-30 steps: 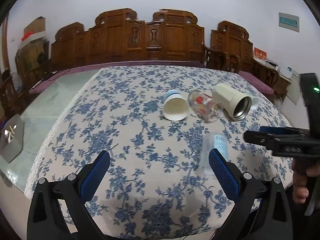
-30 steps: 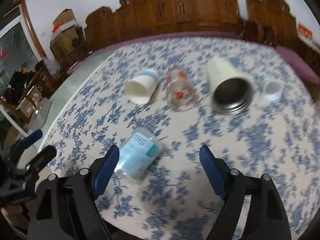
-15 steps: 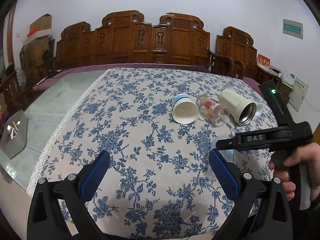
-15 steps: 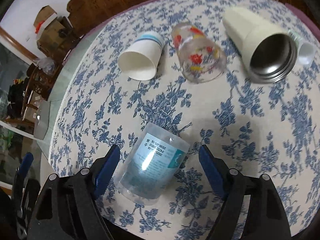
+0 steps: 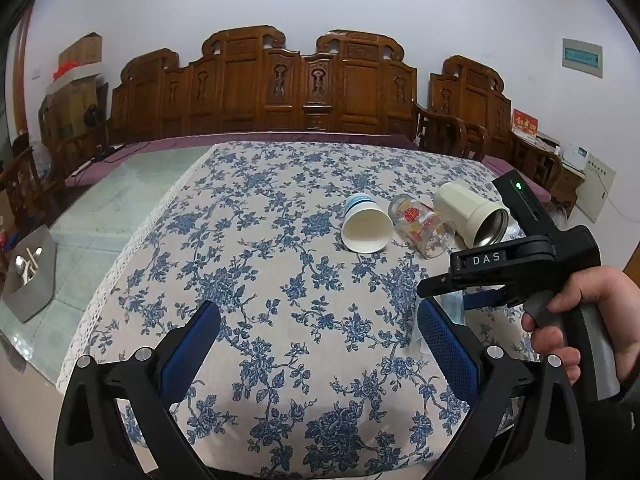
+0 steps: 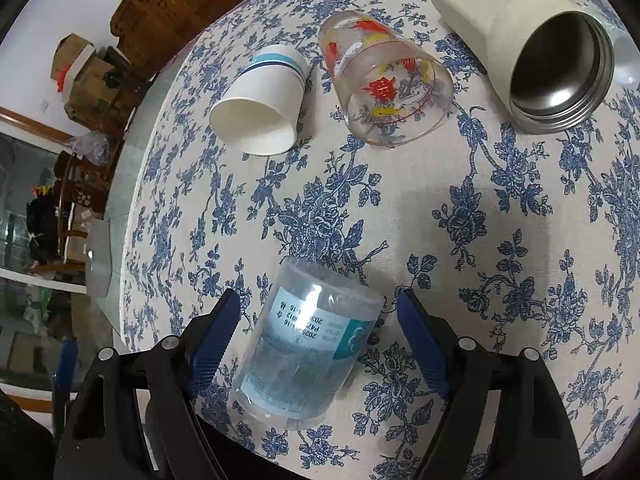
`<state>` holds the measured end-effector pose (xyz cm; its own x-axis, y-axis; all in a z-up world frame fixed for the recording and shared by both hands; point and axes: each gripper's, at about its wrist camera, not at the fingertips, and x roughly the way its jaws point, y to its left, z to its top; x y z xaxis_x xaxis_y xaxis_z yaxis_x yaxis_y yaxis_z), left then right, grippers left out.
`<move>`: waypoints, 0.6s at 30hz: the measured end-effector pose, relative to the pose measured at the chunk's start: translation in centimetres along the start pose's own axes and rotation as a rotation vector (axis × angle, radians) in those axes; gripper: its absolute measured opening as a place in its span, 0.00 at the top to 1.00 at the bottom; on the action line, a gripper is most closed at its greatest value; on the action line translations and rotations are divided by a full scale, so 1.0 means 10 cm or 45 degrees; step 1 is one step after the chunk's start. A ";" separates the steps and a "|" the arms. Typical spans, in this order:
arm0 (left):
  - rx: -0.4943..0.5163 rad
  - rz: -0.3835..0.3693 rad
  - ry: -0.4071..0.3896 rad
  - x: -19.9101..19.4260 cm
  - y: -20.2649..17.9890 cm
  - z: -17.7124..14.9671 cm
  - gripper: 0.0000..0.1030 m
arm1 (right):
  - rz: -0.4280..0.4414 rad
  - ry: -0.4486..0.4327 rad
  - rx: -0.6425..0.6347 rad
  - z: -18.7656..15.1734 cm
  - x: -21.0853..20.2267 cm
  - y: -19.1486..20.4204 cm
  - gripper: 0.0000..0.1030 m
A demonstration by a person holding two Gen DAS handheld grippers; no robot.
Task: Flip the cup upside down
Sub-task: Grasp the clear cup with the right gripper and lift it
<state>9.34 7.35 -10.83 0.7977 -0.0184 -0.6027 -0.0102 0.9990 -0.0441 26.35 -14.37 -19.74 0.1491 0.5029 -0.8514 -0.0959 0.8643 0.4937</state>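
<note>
A clear plastic cup with a pale blue label [image 6: 308, 340] lies on its side on the blue-flowered tablecloth [image 6: 500, 240]. My right gripper [image 6: 320, 336] is open, its blue pads on either side of this cup, not touching it. In the left wrist view the cup is mostly hidden behind the right gripper's body [image 5: 504, 264]. My left gripper [image 5: 320, 344] is open and empty above the cloth at the near edge. A white paper cup [image 6: 260, 108], a printed glass [image 6: 388, 92] and a cream steel-lined cup [image 6: 528, 52] also lie on their sides.
A small white lid [image 6: 624, 60] lies beside the cream cup. The table's near edge is close below the plastic cup. Carved wooden chairs [image 5: 304, 84] line the far wall. A grey tray with spoons [image 5: 32, 272] sits on the glass surface at the left.
My right gripper has come down and forward so its pads now straddle the clear plastic cup. The left gripper has drawn back and tilted up slightly. The cups have not moved.
</note>
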 end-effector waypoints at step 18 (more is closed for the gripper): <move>0.008 0.000 -0.001 -0.01 -0.02 0.00 0.08 | -0.144 -0.335 -0.320 -0.11 -0.43 0.16 0.42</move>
<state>9.28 7.18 -10.73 0.7983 -0.0186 -0.6019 -0.0064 0.9992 -0.0393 24.43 -15.16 -15.46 0.4168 0.4175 -0.8074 -0.2978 0.9020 0.3127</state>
